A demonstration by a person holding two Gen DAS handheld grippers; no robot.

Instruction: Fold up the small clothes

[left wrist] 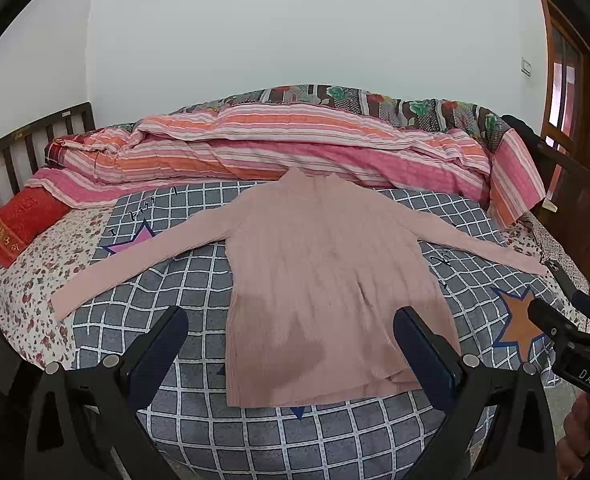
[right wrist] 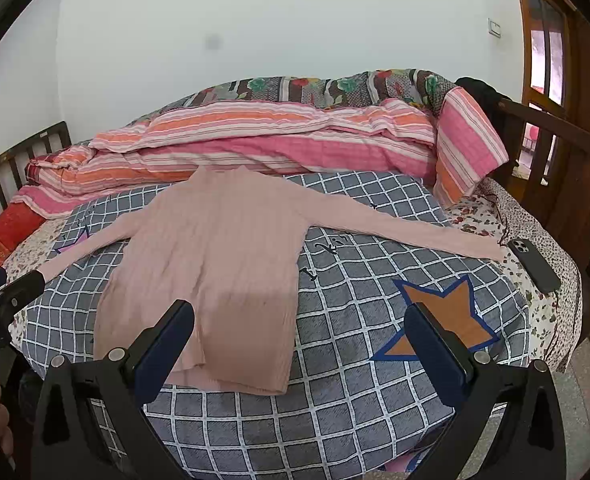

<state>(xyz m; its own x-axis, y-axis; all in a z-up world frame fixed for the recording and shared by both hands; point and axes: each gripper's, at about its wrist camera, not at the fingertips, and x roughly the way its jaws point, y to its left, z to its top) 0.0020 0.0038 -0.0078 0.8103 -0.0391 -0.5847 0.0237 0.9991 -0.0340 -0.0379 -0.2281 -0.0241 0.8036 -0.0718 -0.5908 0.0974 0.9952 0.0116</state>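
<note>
A pink ribbed long-sleeved sweater [left wrist: 319, 280] lies flat on the grey checked blanket [left wrist: 183, 292], collar away from me, both sleeves spread out sideways. It also shows in the right wrist view [right wrist: 215, 272]. My left gripper [left wrist: 291, 320] is open and empty, held above the sweater's lower hem. My right gripper [right wrist: 299, 316] is open and empty, held above the sweater's lower right edge and the blanket [right wrist: 355, 360]. The right gripper's body shows at the right edge of the left wrist view [left wrist: 567, 332].
A striped pink and orange quilt [left wrist: 279, 148] is bunched along the far side of the bed. A red pillow [left wrist: 23, 220] lies at the left. A dark phone [right wrist: 535, 260] lies near the right sleeve's cuff. Wooden bed rails [right wrist: 543, 132] stand right and left.
</note>
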